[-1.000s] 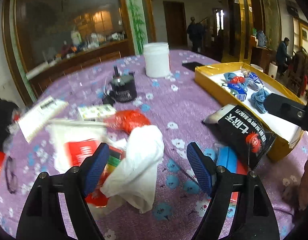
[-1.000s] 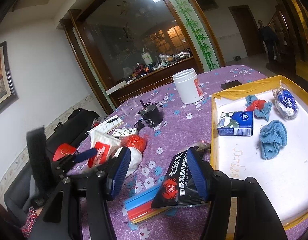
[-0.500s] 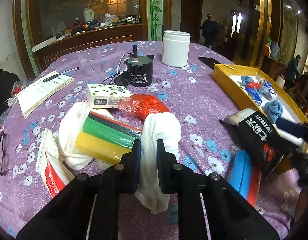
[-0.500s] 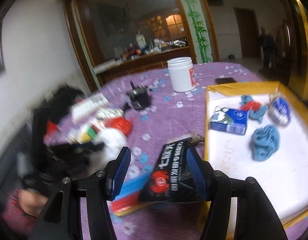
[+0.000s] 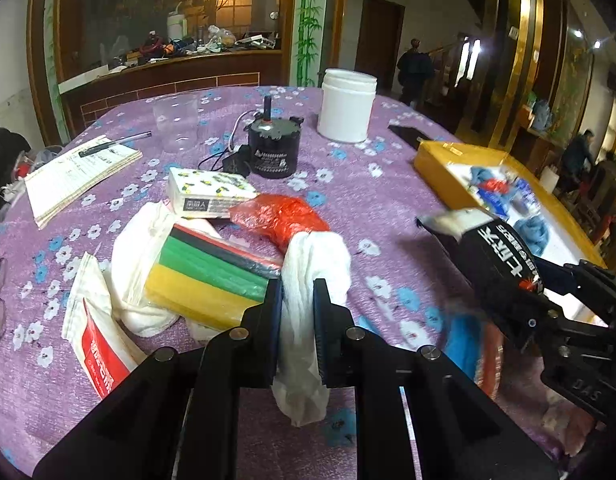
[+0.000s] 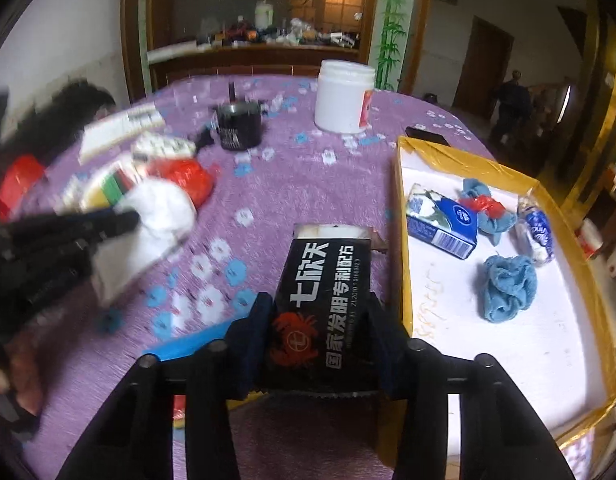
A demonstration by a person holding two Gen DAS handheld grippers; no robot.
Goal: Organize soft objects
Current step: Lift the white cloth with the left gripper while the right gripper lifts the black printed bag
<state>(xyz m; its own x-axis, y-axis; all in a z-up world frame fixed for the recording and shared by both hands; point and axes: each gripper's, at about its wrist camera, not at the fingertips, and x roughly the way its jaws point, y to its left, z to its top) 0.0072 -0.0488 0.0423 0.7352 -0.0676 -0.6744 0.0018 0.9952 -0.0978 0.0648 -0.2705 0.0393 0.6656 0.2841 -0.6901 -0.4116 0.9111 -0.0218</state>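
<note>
White cloth was pinched between the closed jaws of the left gripper, its bulk bunched ahead of the tips and a loose tail hanging behind them. Black packet sat between the jaws of the right gripper, which had just been closing and pressed its sides, just left of the yellow tray.

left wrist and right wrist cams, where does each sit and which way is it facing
Left wrist: sits on the left tongs, looking forward and down across the purple table; its fingers clamp a white cloth.
Right wrist: sits on the right tongs, facing the yellow tray; its fingers have just been closing around a black packet.
Shared: white jar, cloth, packet, tray, each other's tongs.
</note>
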